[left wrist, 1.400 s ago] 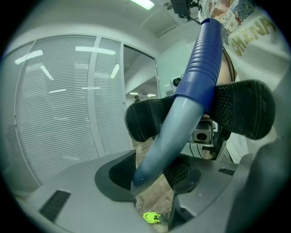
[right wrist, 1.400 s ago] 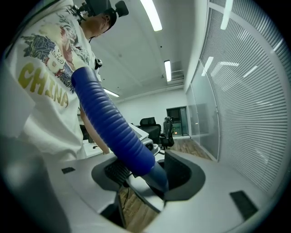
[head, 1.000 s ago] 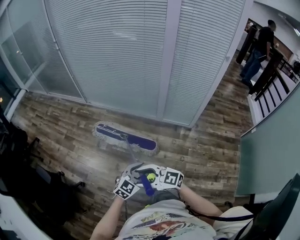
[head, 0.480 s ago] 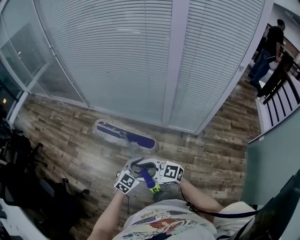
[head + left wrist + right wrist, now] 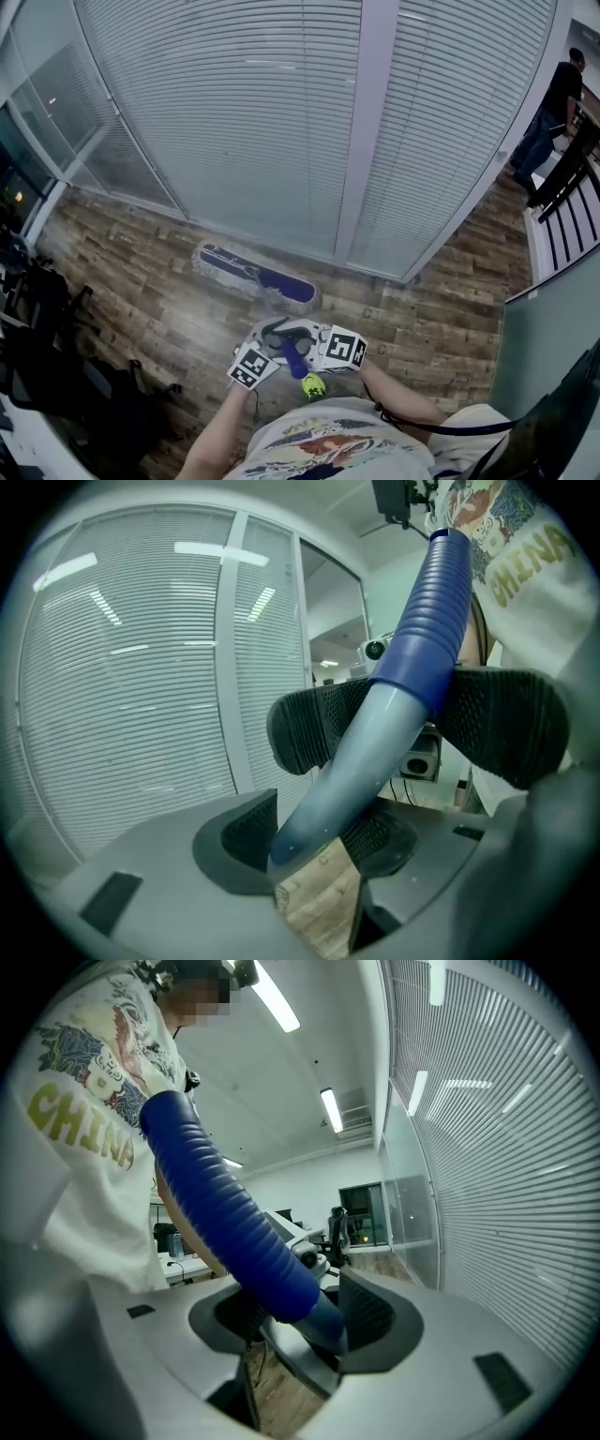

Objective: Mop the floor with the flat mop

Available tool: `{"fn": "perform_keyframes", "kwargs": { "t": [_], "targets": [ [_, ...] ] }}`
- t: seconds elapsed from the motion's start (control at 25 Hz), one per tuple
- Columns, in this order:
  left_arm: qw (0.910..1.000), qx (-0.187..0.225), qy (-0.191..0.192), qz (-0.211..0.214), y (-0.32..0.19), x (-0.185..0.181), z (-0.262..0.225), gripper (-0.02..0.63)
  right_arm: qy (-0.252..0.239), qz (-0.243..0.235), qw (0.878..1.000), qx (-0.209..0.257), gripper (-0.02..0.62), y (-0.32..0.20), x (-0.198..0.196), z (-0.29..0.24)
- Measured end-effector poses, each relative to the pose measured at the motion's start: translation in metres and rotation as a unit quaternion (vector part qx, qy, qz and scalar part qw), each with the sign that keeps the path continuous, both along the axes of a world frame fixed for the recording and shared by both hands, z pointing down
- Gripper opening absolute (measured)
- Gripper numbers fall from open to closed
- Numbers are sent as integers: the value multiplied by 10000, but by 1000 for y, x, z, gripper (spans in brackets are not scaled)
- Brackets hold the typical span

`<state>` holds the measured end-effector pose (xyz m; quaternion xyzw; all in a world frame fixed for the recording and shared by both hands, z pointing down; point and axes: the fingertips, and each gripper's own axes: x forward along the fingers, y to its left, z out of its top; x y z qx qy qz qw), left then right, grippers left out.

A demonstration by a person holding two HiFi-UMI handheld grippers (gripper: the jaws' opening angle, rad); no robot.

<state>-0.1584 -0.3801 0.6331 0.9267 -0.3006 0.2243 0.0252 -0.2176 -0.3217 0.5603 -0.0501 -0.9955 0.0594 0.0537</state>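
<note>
The flat mop's blue head (image 5: pixel 255 275), fringed in grey, lies on the wooden floor close to the blinds wall. Its handle (image 5: pixel 272 309) slopes back to both grippers in front of my body and ends in a yellow-green tip (image 5: pixel 312 384). My left gripper (image 5: pixel 275 339) (image 5: pixel 314 841) is shut on the pale lower part of the mop handle (image 5: pixel 347 761). Its jaws have just been opening slightly, with the handle still between the pads. My right gripper (image 5: pixel 302 339) (image 5: pixel 300 1321) is shut on the ribbed blue grip (image 5: pixel 225 1213), just above the left one.
A wall of white blinds (image 5: pixel 281 122) runs along the far side, with a glass partition (image 5: pixel 56 103) at the left. Dark office chairs (image 5: pixel 37 319) crowd the left edge. A dark railing (image 5: pixel 572 178) and a standing person (image 5: pixel 553 103) are at the upper right.
The mop head has slid a little nearer the blinds wall. Both grippers moved with the handle, and its yellow-green tip now shows below them, towards my body.
</note>
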Motion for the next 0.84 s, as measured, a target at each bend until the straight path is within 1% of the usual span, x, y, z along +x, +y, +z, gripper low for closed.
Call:
{"fn": "perform_keyframes", "kwargs": {
  "t": [0.36, 0.84],
  "targets": [
    [9999, 23, 50, -86, -13, 8, -2, 170, -12, 24, 10000, 30, 221, -13, 8, -2],
    [9997, 67, 122, -207, -23, 7, -7, 170, 20, -20, 10000, 70, 221, -23, 9, -6]
  ]
}}
